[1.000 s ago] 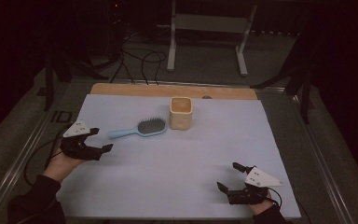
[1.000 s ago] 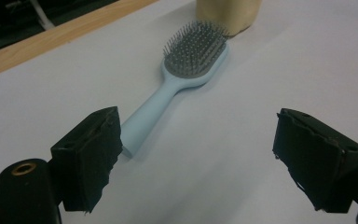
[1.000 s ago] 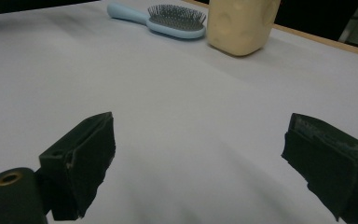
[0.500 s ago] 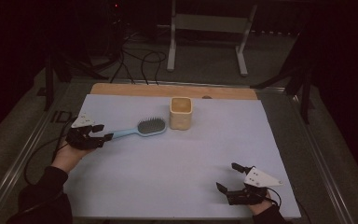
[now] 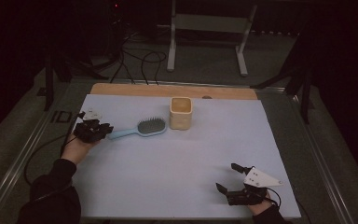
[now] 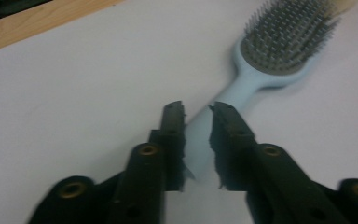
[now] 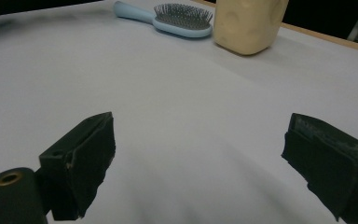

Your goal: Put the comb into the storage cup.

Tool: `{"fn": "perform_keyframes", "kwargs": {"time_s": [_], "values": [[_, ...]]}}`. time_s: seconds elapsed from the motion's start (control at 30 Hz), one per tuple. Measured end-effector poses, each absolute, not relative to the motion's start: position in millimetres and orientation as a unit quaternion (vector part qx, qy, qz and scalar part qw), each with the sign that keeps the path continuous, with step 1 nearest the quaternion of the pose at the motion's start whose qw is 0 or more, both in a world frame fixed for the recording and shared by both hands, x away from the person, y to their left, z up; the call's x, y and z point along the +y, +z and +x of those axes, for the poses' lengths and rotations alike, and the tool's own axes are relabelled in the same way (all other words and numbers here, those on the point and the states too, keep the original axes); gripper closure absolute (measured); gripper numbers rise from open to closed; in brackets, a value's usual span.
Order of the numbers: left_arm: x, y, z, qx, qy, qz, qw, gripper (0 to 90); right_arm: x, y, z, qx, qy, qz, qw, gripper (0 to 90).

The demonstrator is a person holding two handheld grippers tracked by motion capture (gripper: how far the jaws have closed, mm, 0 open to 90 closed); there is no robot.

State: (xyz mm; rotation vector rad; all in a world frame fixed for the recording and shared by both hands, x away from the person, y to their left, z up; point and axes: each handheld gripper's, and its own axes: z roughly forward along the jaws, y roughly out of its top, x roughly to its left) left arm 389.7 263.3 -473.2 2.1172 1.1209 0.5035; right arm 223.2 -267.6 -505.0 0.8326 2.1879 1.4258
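Observation:
A light blue hairbrush (image 5: pixel 144 127) with grey bristles lies on the pale mat, left of centre, its handle pointing left. My left gripper (image 5: pixel 103 129) is at the end of that handle. In the left gripper view the jaws (image 6: pixel 196 108) have just been closing; the handle of the hairbrush (image 6: pixel 279 51) fills the narrow gap between the pads and they press on it. My right gripper (image 5: pixel 226 176) rests near the front right of the mat, jaws wide open (image 7: pixel 200 135) with nothing between them. From there the hairbrush (image 7: pixel 177 18) lies far off.
A cream cup (image 5: pixel 181 113) stands upright just right of the brush head, also the cream cup (image 7: pixel 249 23) in the right gripper view. A wooden strip (image 5: pixel 168 90) borders the mat's far edge. Cables and a metal stand (image 5: pixel 205 23) sit on the floor beyond.
My left gripper has moved toward the far right and down onto the brush handle, and its jaws have narrowed around it. The right gripper has stayed put.

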Motion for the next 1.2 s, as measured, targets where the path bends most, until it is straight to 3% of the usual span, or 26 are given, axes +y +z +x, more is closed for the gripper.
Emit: {"fn": "perform_keyframes", "kwargs": {"time_s": [0.13, 0.6, 1.2], "values": [[264, -477, 397, 0.444, 0.199, 0.807, 0.335, 89.3, -268, -505, 224, 0.782, 0.51, 0.297, 0.199, 8.8], [259, -495, 419, 0.446, 0.18, 0.821, 0.307, 90.0, -268, -505, 223, 0.781, 0.512, 0.298, 0.198, 8.8], [257, -501, 418, 0.428, 0.156, 0.845, 0.28, 90.0, -268, -505, 223, 0.779, 0.512, 0.301, 0.2, 8.9]]}}
